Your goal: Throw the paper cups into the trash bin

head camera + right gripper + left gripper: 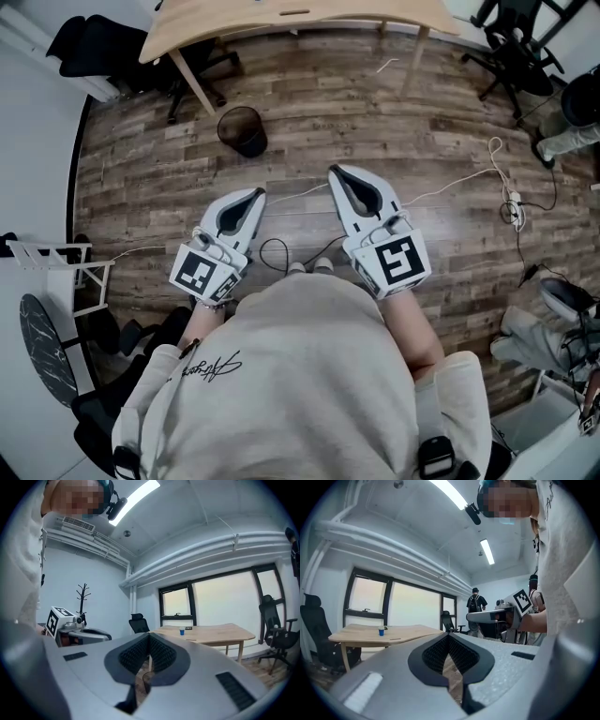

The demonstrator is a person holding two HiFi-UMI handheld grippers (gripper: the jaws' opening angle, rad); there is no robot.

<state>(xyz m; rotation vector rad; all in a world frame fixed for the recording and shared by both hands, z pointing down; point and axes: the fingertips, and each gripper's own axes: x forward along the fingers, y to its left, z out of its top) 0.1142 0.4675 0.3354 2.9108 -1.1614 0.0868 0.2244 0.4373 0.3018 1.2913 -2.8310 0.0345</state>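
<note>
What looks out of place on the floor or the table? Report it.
Nothing spilled or toppled. The black mesh trash bin stands upright on the wood-plank floor, and the small blue cup stands upright on the light wooden table. Only a white cable with a power strip trails loose across the floor.

Left claw (255, 194) and right claw (337, 172) held level, both closed, empty.

Cup (381, 631), apparently, on table (410, 632); bin (243, 130) just before table.
</note>
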